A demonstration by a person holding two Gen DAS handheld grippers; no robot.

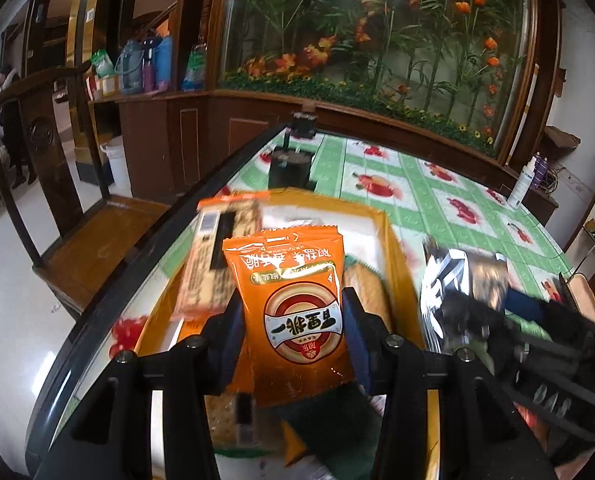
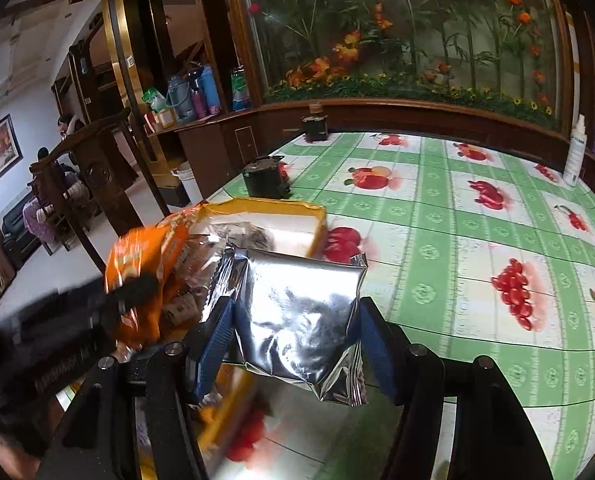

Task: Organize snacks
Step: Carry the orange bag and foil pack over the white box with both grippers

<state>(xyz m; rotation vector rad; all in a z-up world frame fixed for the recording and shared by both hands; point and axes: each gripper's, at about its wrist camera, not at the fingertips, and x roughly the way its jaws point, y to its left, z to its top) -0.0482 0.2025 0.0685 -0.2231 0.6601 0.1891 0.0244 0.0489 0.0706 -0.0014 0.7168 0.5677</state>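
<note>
Orange snack packet [image 1: 297, 312] pinched between left gripper [image 1: 293, 336] jaws, crinkled silver foil pouch [image 2: 301, 316] clamped in right gripper [image 2: 297, 340], both tilted down over yellow tray [image 1: 395, 248].

Our left gripper [image 1: 293, 326] tilts downward, its two blue-padded jaws clamped on the sides of an orange snack packet [image 1: 297, 312]. Our right gripper [image 2: 297, 332], at about three o'clock from the left one, tilts down likewise, its blue pads pressing a silver foil pouch [image 2: 301, 316] between them.
</note>
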